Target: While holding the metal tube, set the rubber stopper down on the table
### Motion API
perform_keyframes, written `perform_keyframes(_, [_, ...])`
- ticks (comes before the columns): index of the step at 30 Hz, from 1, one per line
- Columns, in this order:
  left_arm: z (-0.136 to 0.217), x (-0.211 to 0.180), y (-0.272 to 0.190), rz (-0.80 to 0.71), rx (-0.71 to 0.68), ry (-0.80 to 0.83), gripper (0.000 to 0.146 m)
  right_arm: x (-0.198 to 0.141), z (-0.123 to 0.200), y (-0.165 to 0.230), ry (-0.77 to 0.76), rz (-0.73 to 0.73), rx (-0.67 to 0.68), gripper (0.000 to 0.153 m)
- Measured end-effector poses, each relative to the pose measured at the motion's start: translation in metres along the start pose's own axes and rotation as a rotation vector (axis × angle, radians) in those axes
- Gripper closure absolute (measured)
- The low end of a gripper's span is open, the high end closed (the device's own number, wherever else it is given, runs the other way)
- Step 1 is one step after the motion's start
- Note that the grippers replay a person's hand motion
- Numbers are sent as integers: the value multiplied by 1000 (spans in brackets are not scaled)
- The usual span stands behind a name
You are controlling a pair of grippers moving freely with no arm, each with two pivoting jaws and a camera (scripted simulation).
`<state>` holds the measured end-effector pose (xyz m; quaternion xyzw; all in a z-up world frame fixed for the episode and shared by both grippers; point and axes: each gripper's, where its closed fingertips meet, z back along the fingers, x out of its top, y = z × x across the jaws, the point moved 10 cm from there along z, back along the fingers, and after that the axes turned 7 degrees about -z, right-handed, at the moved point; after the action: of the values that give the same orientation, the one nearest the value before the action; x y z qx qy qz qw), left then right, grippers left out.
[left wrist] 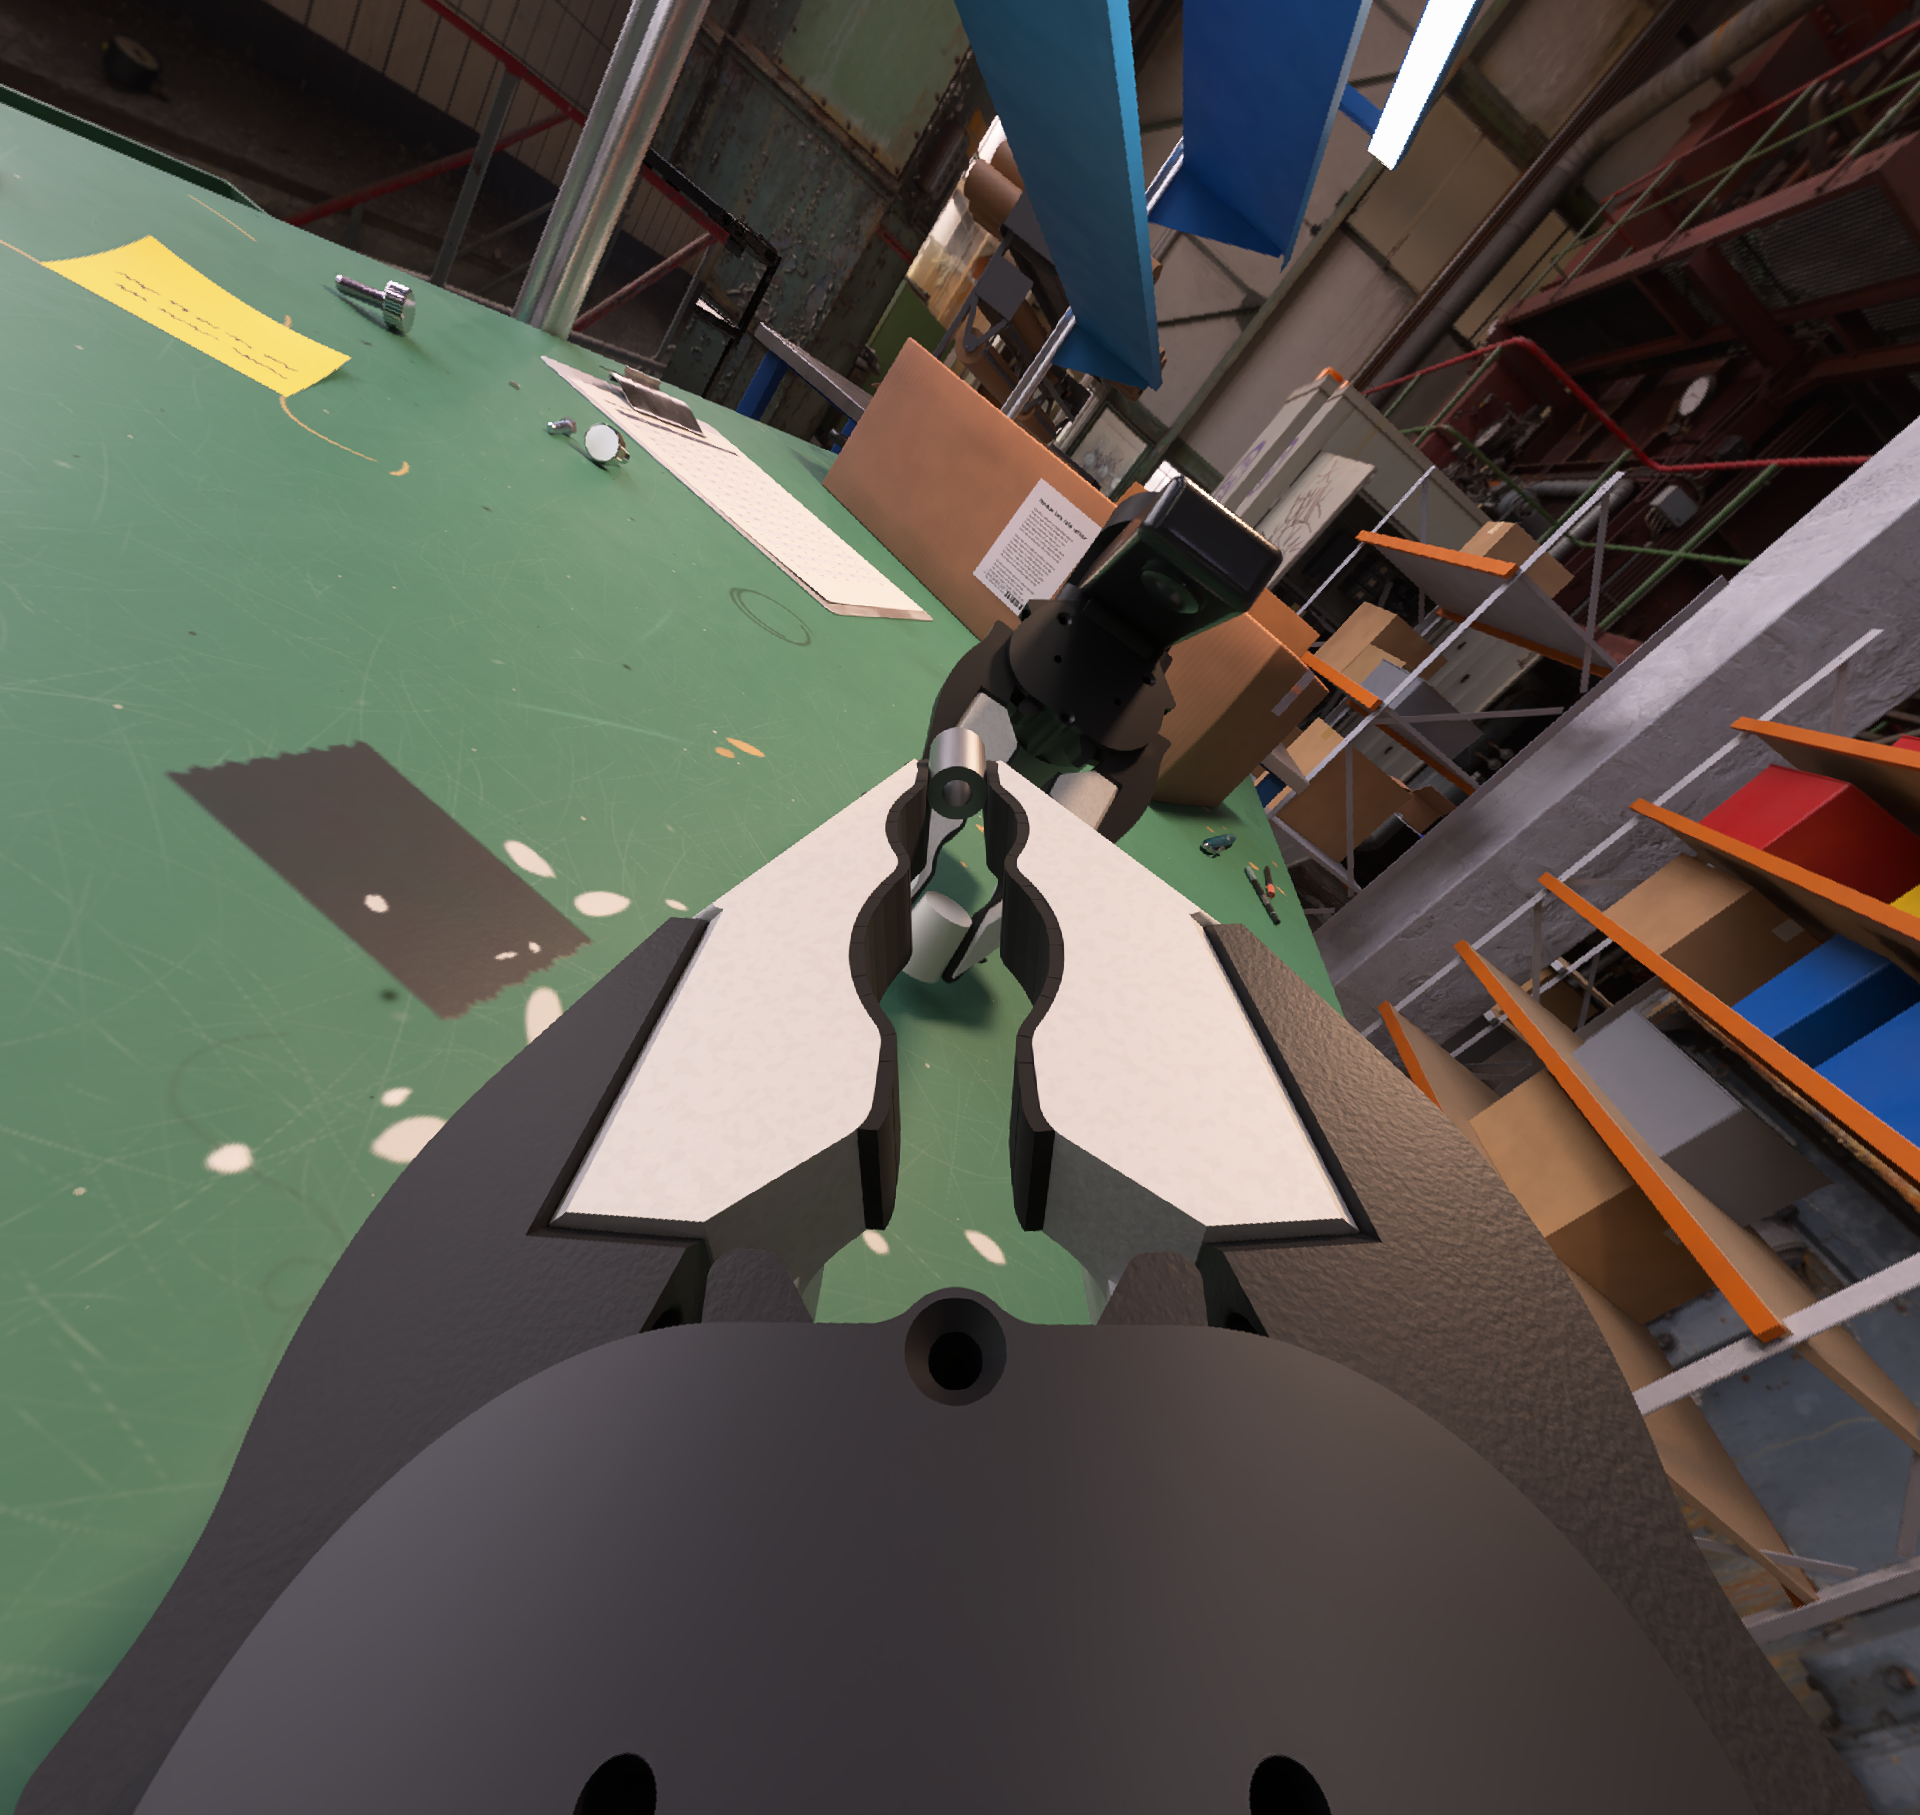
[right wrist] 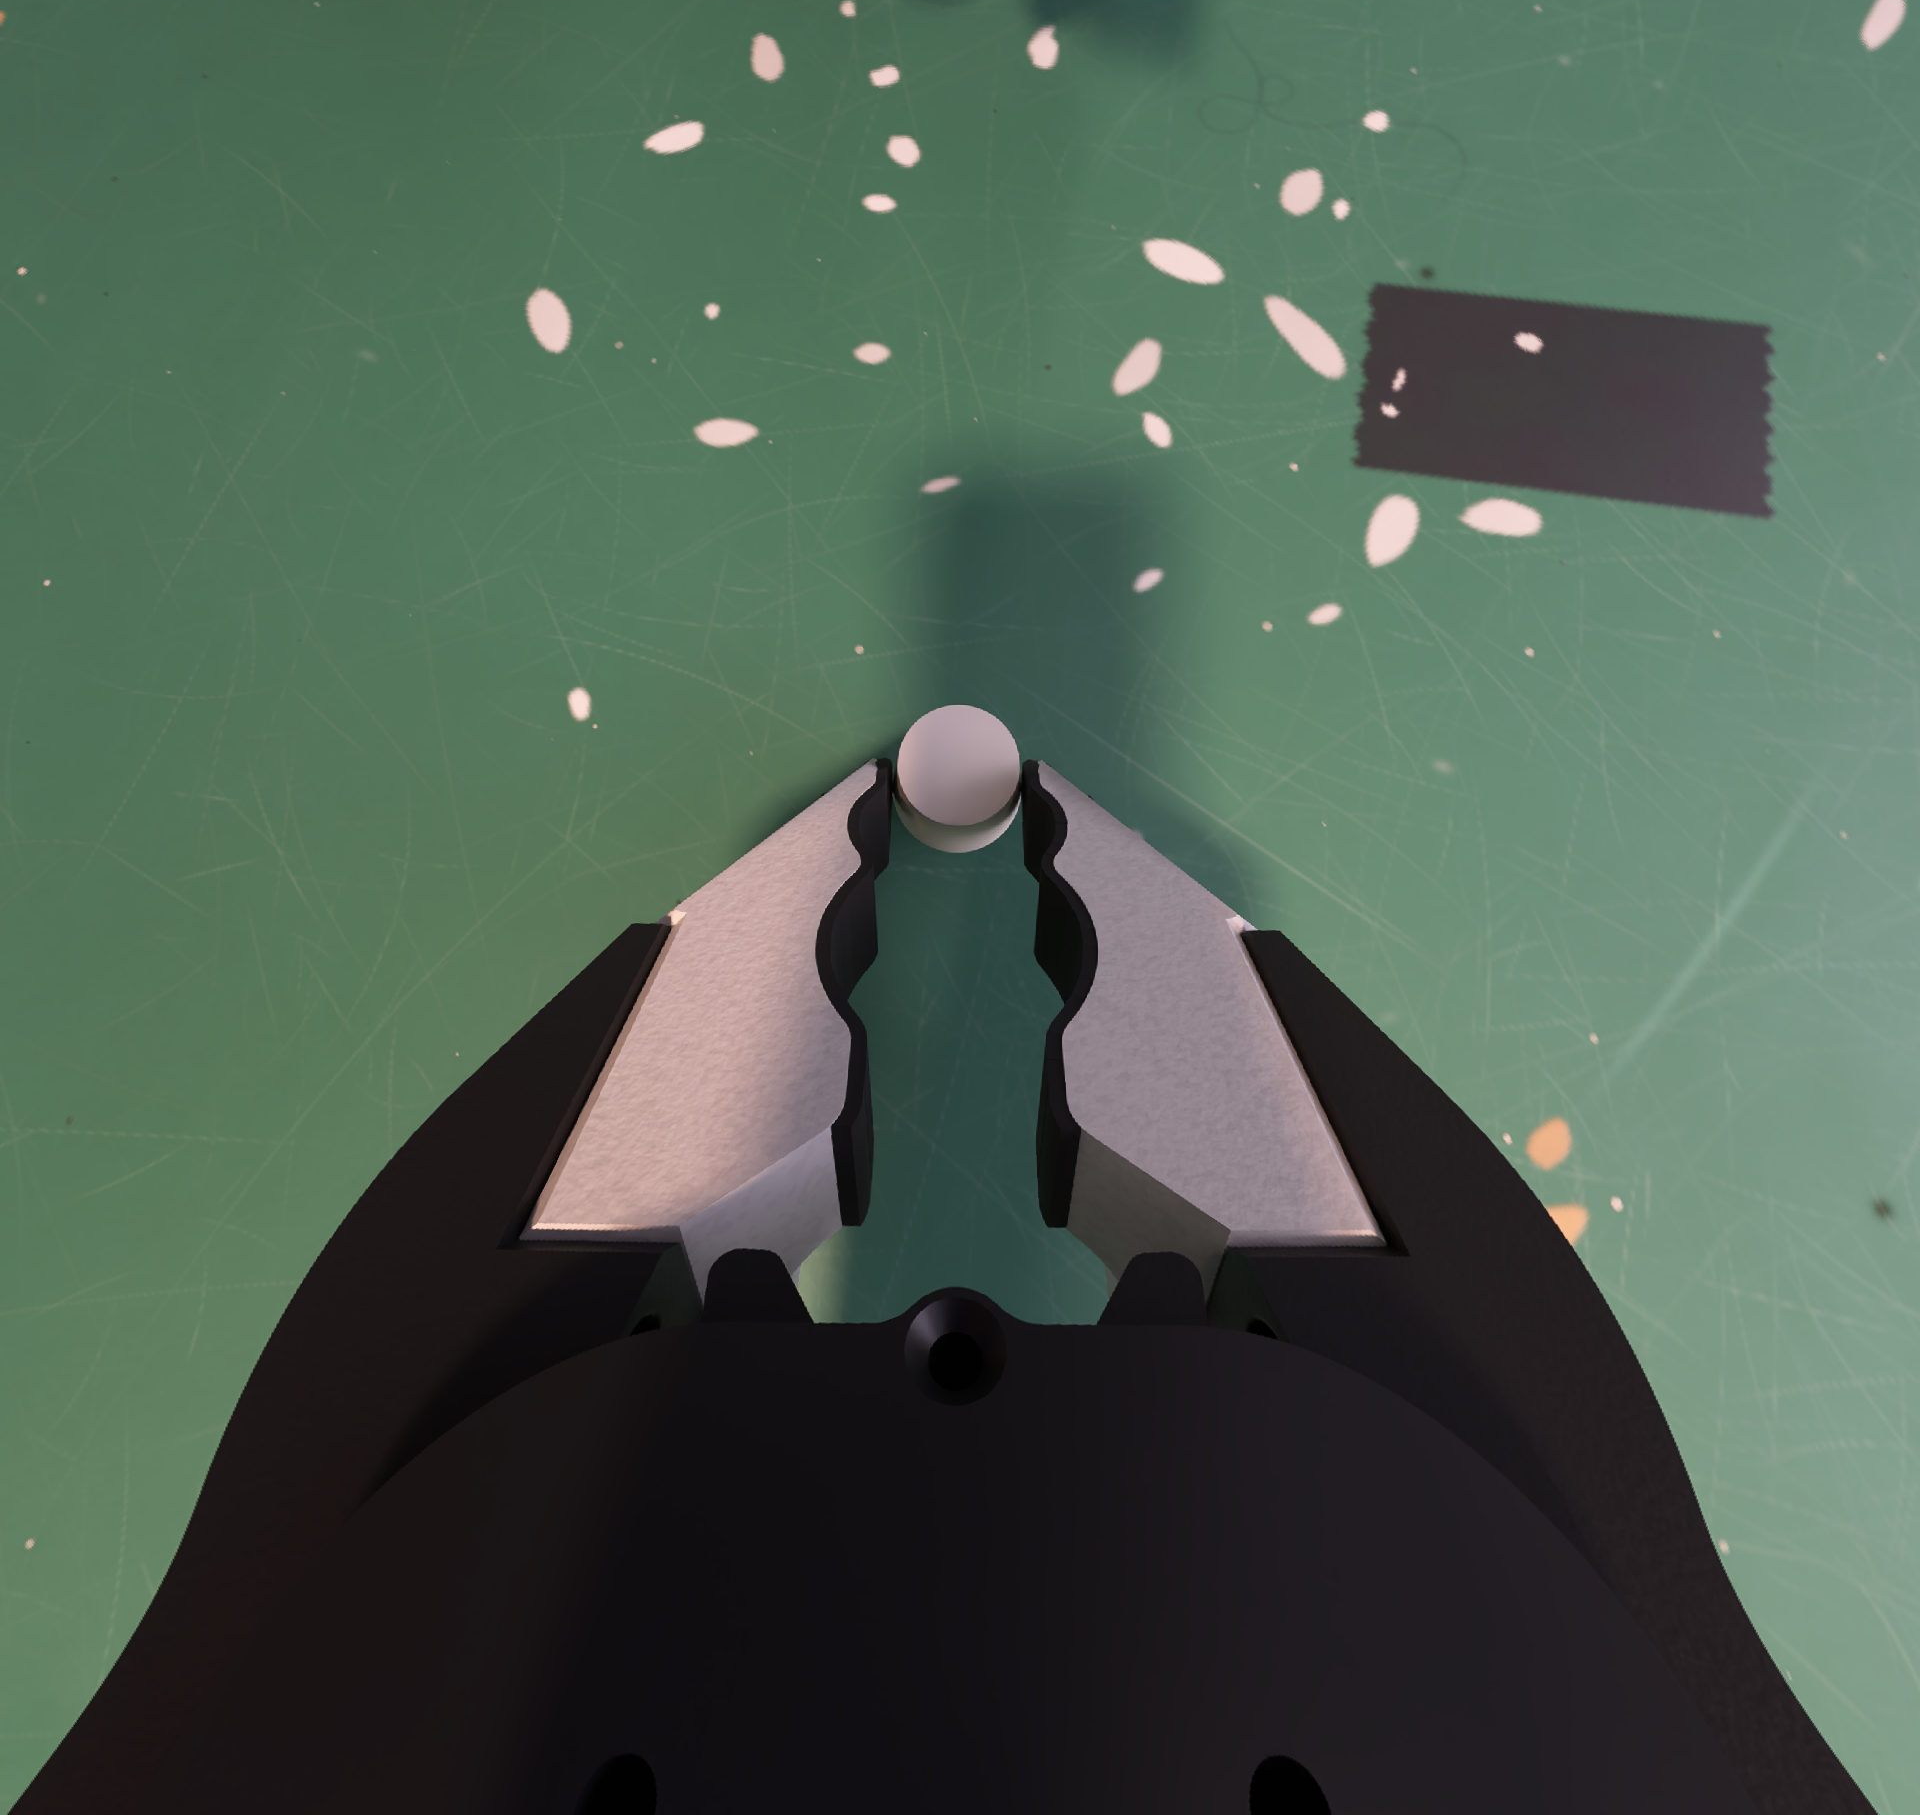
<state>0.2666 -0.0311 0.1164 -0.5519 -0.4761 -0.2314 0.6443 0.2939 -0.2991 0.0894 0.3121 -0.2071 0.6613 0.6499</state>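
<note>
In the left wrist view my left gripper (left wrist: 956,797) is shut on a short grey metal tube (left wrist: 958,763) at its fingertips, held above the green table (left wrist: 416,622). Just beyond, my right gripper (left wrist: 951,918) points down at the table, shut on a white rubber stopper (left wrist: 933,934). The stopper is very low over the table, with its shadow right under it; I cannot tell if it touches. In the right wrist view the right gripper (right wrist: 957,789) grips the round stopper (right wrist: 957,768) between its fingertips, looking straight down on the table (right wrist: 416,622).
A black tape patch (left wrist: 384,877) lies left of the grippers and also shows in the right wrist view (right wrist: 1564,404). A yellow note (left wrist: 197,316), bolt (left wrist: 379,300), clipboard (left wrist: 727,487) and small screw (left wrist: 597,440) lie far back. A cardboard box (left wrist: 966,508) and shelves (left wrist: 1714,986) stand past the table's right edge.
</note>
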Motion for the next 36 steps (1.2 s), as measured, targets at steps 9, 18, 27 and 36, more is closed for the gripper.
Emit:
perform_keyframes(9, [-2,-1,-1,-7,-3,13,137,-2,-4,1,46,-20,-21,128])
perform_keyframes(18, [-2,-2,0,-3,1,17,137,1,-3,6,104,-24,-63,128])
perform_keyframes(27, [-5,-3,0,-9,2,34,137,7,-12,9,82,-24,-58,109])
perform_keyframes(36, [-4,-2,1,-5,4,26,137,14,-13,11,71,10,-137,113])
